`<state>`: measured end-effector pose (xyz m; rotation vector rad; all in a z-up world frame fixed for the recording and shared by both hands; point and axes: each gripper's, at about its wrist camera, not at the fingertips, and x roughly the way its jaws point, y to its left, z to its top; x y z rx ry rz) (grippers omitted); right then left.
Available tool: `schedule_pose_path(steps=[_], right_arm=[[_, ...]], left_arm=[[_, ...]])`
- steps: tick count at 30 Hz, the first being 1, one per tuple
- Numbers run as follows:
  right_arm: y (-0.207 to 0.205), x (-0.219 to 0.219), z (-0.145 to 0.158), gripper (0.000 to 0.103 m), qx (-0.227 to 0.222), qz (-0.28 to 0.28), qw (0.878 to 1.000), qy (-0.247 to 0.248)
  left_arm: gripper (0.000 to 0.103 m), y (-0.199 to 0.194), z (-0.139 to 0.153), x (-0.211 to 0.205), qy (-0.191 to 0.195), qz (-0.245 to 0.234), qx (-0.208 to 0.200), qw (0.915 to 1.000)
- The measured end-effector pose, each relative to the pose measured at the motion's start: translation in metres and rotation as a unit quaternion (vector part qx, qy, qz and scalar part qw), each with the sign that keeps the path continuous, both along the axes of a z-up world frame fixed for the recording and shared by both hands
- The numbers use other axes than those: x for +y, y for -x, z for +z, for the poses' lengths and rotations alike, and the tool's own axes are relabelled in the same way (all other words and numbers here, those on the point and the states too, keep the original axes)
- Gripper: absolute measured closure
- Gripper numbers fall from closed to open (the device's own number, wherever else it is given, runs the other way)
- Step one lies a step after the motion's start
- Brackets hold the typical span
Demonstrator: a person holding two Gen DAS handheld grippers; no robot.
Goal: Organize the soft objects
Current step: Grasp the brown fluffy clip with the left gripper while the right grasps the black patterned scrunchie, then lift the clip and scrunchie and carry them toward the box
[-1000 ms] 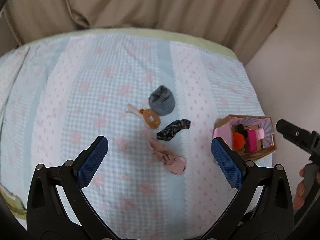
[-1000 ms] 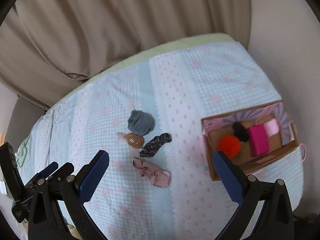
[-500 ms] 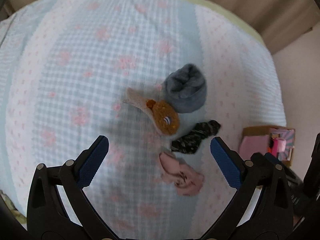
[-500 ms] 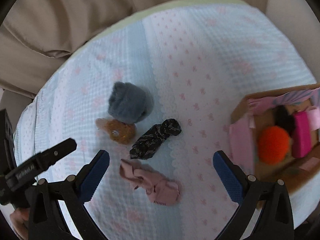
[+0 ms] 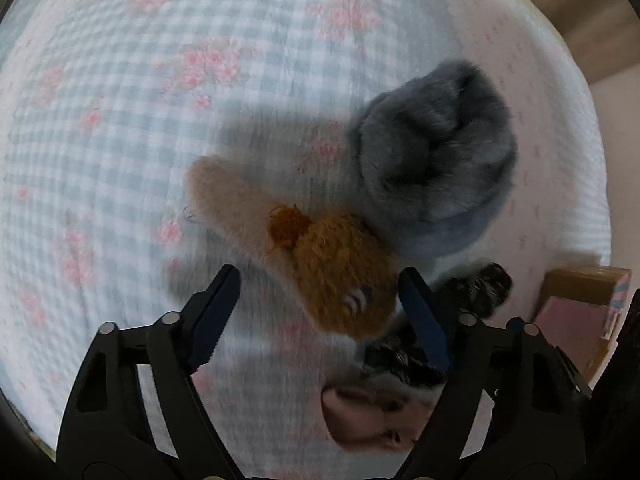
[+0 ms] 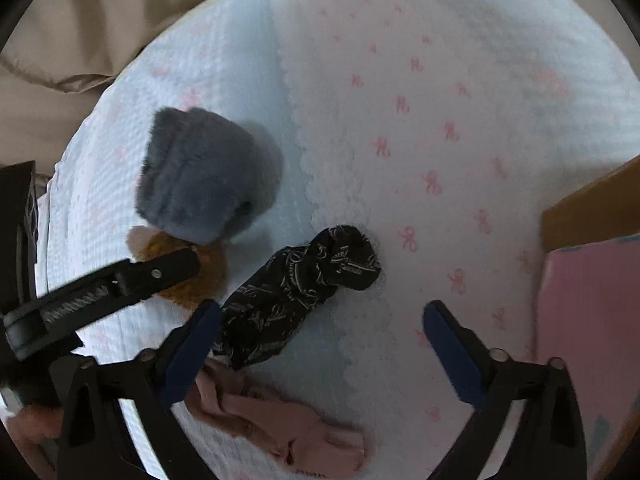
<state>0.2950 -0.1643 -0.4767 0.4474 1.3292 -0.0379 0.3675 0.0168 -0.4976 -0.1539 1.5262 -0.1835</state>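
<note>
Soft things on a checked bedspread, both grippers low over them

The left gripper point(image 5: 318, 300) has its jaws wide apart around the brown plush toy point(image 5: 340, 276), not closed on it; the grey fluffy bundle point(image 6: 204, 176) touches the toy. The right gripper point(image 6: 320, 344) hangs open and empty over the black patterned cloth point(image 6: 304, 284), pink fabric point(image 6: 280, 428) below. The cardboard box point(image 6: 592, 216) sits at the right edge, contents unseen, on the bedspread point(image 6: 440, 100), beige curtain point(image 6: 80, 20) behind

The left wrist view looks steeply down from close above the bed point(image 5: 120, 120), the brown plush toy point(image 5: 340, 280) filling its centre. The right wrist view looks down from slightly farther back, toward the black patterned cloth point(image 6: 296, 296). Both share the toy, the grey fuzzy roll point(image 5: 436, 152), the cloth and the pink fabric point(image 6: 280, 428).
</note>
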Motion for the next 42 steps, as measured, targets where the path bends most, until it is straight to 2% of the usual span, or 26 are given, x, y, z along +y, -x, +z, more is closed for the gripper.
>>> schedule_pose_path(steps=[4,6,10,12,15,18,28,35,42], right_arm=[[-0.006,0.003,-0.012,0.015,0.006,-0.013,1.000,-0.012],[-0.010,0.004,-0.016,0.028,0.012,-0.022,1.000,-0.015],[-0.017,0.006,-0.017,0.042,0.018,-0.031,0.999,-0.001],[-0.020,0.006,-0.016,0.055,0.017,-0.030,0.999,0.006],[-0.020,0.007,-0.013,0.063,0.015,-0.026,0.999,0.013],[-0.022,0.010,-0.012,0.064,0.012,-0.025,1.000,0.013],[-0.009,0.008,0.006,0.065,-0.004,-0.021,1.000,0.016],[0.004,0.011,0.041,0.065,-0.037,-0.015,0.999,0.022],[0.029,0.019,0.101,0.065,-0.082,0.011,0.996,0.030]], left_arm=[[0.028,-0.006,-0.007,-0.005,0.000,0.001,-0.006,1.0000],[0.036,-0.009,-0.007,-0.009,-0.003,-0.003,-0.012,0.9999],[0.050,-0.013,-0.005,-0.019,-0.008,-0.021,-0.020,0.9996],[0.056,-0.014,-0.003,-0.022,-0.003,-0.022,-0.022,0.9995],[0.062,-0.014,0.002,-0.018,0.006,-0.018,-0.028,0.9994],[0.065,-0.010,0.009,-0.013,0.009,-0.019,-0.037,0.9991],[0.066,-0.002,0.049,0.018,0.012,-0.008,-0.074,0.9971],[0.067,0.021,0.088,0.031,0.015,-0.006,-0.106,0.9943],[0.067,0.057,0.156,0.036,0.016,-0.003,-0.156,0.9876]])
